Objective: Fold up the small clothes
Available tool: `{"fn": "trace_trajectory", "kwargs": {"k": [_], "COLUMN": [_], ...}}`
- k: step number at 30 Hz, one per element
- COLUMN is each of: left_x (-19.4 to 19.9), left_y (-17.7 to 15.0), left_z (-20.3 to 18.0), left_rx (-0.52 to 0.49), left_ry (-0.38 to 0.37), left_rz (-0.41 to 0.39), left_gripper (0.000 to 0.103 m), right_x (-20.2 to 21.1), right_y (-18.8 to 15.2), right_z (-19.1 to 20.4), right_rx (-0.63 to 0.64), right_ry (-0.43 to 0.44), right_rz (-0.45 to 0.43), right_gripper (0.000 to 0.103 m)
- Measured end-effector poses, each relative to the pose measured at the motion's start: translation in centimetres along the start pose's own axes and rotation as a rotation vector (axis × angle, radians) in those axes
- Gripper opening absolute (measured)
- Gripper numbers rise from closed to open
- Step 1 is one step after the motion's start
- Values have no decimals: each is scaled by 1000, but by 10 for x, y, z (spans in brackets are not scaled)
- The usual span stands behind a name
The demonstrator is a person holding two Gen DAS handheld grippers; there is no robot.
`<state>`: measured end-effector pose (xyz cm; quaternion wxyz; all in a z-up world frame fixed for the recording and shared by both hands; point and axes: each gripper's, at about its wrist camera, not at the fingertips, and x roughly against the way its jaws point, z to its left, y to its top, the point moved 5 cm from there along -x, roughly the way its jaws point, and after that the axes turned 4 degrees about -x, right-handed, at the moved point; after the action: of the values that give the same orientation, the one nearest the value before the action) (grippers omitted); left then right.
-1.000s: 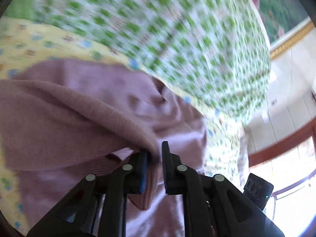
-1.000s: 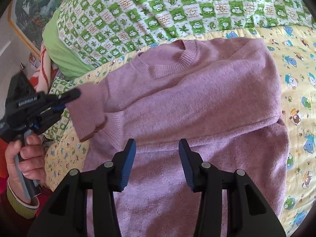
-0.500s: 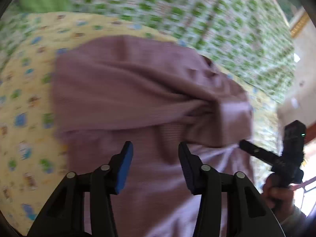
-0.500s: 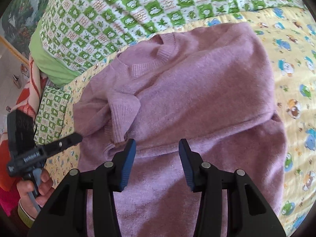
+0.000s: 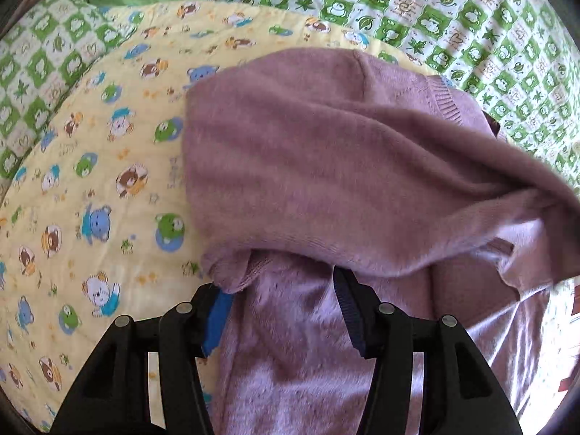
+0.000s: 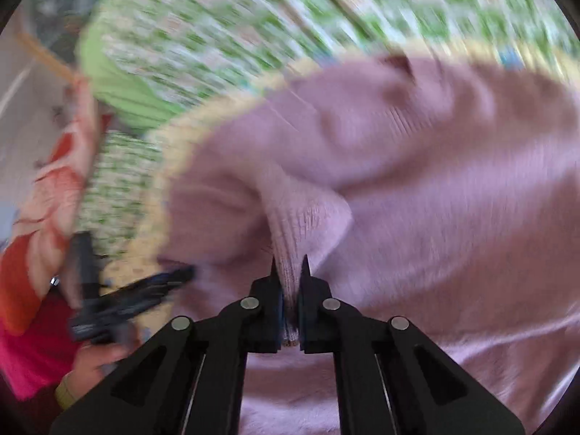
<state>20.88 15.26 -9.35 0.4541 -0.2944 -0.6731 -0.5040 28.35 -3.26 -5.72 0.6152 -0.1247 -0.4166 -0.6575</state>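
Left wrist view, left to right: yellow cartoon-print sheet point(image 5: 108, 166) fills the left half; mauve knit sweater point(image 5: 326, 166) covers centre and right, with the green checked quilt point(image 5: 471, 18) across the top. One sleeve already lies folded across the body.

Left gripper point(image 5: 281, 311) at lower centre: jaws opening, straddling the sweater's left edge just under the sleeve fold, pads not pressing. Risk: closing here likely catches two layers (sleeve end plus body), dragging the fold open.

Right wrist view, heavily blurred. At lower left the other hand point(image 6: 98, 359) with its gripper is visible. Right gripper point(image 6: 289, 272) at lower centre is clamped on the ribbed cuff point(image 6: 301, 232) of the other sleeve.

Risks, judged:
- The grip is only on the cuff's rib, so a fast pull may stretch the knit or slip off.
- Swinging this sleeve across could bunch the body underneath (loose knit on soft bedding slides easily).
- The two tools sit close, so clash is possible.
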Motion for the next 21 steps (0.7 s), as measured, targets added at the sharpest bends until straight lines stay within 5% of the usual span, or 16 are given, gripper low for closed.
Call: {"fn": "trace_trajectory", "kwargs": {"k": [5,9,16,21], "left_x": [1,-3,7,10], "left_y": [6,12,13,8], "left_z": [0,-8,-6,3], "left_rx": [4,22,75,158], "left_ry": [43,54,57,9], "left_rz": [-11,-23,-80,-75], "left_gripper": [55,56,57,57], "right_x": [88,137,112,104], "right_y": [38,62,42,33], "right_z": [24,-8,-145,-150], "right_rx": [76,-10,-320,-302], "right_ry": [125,140,-88,-97], "right_rz": [-67,-75,79,81], "right_gripper": [6,6,6,6]}}
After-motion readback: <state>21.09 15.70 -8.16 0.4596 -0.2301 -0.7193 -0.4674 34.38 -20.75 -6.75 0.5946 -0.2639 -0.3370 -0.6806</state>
